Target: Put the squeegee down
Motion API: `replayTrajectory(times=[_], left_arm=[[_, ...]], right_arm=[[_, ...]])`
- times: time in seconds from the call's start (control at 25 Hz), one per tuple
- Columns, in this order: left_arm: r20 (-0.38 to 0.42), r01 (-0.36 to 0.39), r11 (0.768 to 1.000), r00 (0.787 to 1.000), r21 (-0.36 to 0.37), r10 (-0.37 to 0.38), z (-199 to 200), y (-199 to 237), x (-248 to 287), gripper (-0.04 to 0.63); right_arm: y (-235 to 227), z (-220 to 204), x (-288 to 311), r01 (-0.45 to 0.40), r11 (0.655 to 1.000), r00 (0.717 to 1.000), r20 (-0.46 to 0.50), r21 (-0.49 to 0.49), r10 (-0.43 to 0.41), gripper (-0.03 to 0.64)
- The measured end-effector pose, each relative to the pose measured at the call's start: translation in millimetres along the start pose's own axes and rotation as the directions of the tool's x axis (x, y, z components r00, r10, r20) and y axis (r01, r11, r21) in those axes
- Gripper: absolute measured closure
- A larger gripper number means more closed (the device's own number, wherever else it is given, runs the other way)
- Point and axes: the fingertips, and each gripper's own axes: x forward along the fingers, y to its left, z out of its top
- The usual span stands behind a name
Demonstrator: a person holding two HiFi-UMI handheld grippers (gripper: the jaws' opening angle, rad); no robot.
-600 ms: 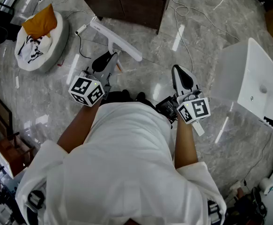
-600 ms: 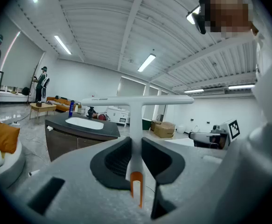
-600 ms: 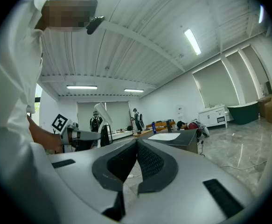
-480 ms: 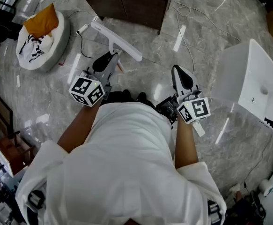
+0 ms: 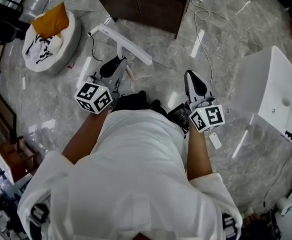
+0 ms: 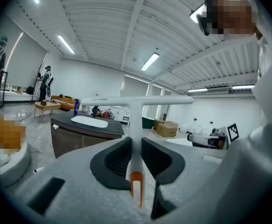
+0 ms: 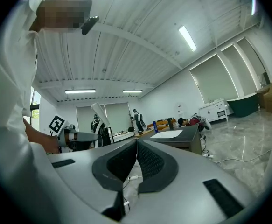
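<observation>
We hold the squeegee (image 6: 136,120) in our left gripper (image 6: 136,146), whose jaws are clamped on its thin white stem. The long crossbar sits ahead of the gripper, just beyond the jaw tips, lying level across the left gripper view. The orange end of the handle pokes back behind the pads towards the gripper's body.

From the head view, the squeegee (image 5: 125,45) hangs in the air out in front of the left gripper (image 5: 113,68), above the marble floor (image 5: 161,69) and touching nothing else.

We judge it a light, stiff plastic tool. The stem is smooth and narrow, so it may twist or slide in the pads if the wide crossbar catches on anything. The bar's length gives it leverage against the grip. The blade edge is probably a softer strip, though we cannot make that out here. The stem is the sensible place to hold it, close under the crossbar, as it is held now. It should go down flat so the bar does not tip over.

Our right gripper (image 7: 136,153) has its jaws pressed together with nothing between them. It hangs beside us (image 5: 195,84), well apart from the squeegee.

Beyond the crossbar, farther ahead of the left gripper, stands a dark worktop (image 6: 87,125) with a pale basin set in it.
</observation>
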Motion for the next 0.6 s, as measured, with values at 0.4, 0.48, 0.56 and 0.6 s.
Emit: replayTrajectory(times=[0.4, 0.48, 0.56, 0.6], left_arm=[[0.015, -0.048, 0.999, 0.999, -0.025, 0.048, 2, 32, -15, 0.514], [0.024, -0.056, 0.998, 0.998, -0.03, 0.057, 4, 41, -12, 0.514], [0.03, -0.059, 0.997, 0.998, -0.039, 0.061, 7, 51, -6, 0.514], [0.029, -0.058, 0.997, 0.998, -0.044, 0.059, 8, 54, -2, 0.514]], right_arm=[[5, -9, 28, -0.008, 1.0, 1.0, -0.021, 0.008, 0.009, 0.603], [1, -10, 36, 0.0, 1.0, 1.0, -0.028, 0.003, 0.0, 0.603], [-2, -11, 44, 0.006, 1.0, 0.999, -0.036, 0.0, -0.006, 0.603], [-5, -11, 47, 0.011, 1.0, 0.999, -0.039, 0.003, -0.011, 0.603]])
